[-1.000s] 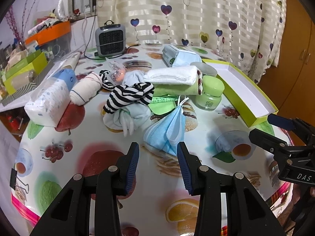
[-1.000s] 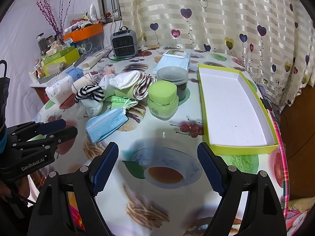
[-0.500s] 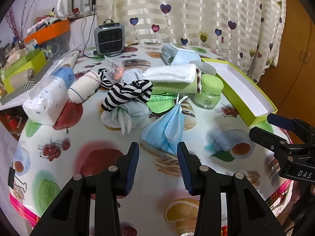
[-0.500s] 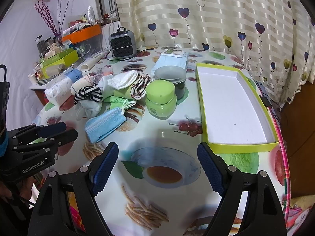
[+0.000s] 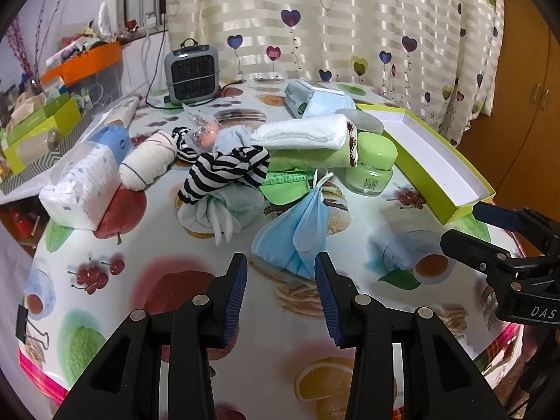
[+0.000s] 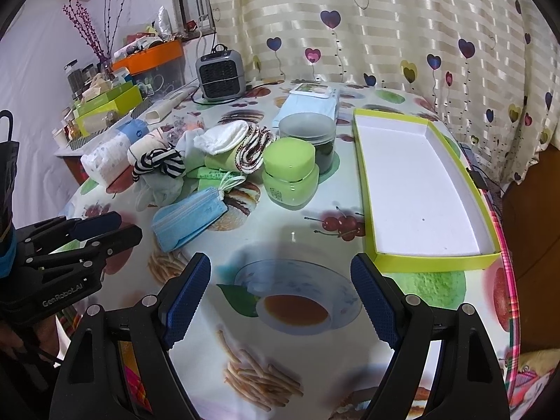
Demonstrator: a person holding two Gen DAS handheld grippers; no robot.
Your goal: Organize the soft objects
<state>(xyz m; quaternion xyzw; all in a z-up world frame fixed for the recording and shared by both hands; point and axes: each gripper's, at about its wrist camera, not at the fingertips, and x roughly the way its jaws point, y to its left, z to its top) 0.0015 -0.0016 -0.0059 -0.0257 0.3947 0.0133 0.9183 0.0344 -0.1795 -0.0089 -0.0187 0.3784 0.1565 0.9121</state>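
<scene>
A pile of soft things lies mid-table: a blue face mask bundle (image 5: pixel 292 234) (image 6: pixel 187 215), a black-and-white striped sock (image 5: pixel 224 171) on a pale cloth (image 5: pixel 217 211), a rolled white towel (image 5: pixel 301 134) over a green one, and a cream sock roll (image 5: pixel 147 159). My left gripper (image 5: pixel 281 278) is open and empty, its tips just short of the mask. My right gripper (image 6: pixel 280 288) is wide open and empty over the table's near edge. An empty lime-green box (image 6: pixel 416 189) (image 5: pixel 434 161) lies at the right.
A green jar (image 6: pixel 290 173), a dark lidded jar (image 6: pixel 311 136), a tissue pack (image 5: pixel 82 185), a mask packet (image 6: pixel 308 101) and a small grey heater (image 5: pixel 192 70) stand around the pile. Cluttered boxes (image 6: pixel 108 101) sit far left. A curtain hangs behind.
My left gripper has crept slightly forward toward the blue mask bundle. My right gripper has barely shifted. Both stay open.
</scene>
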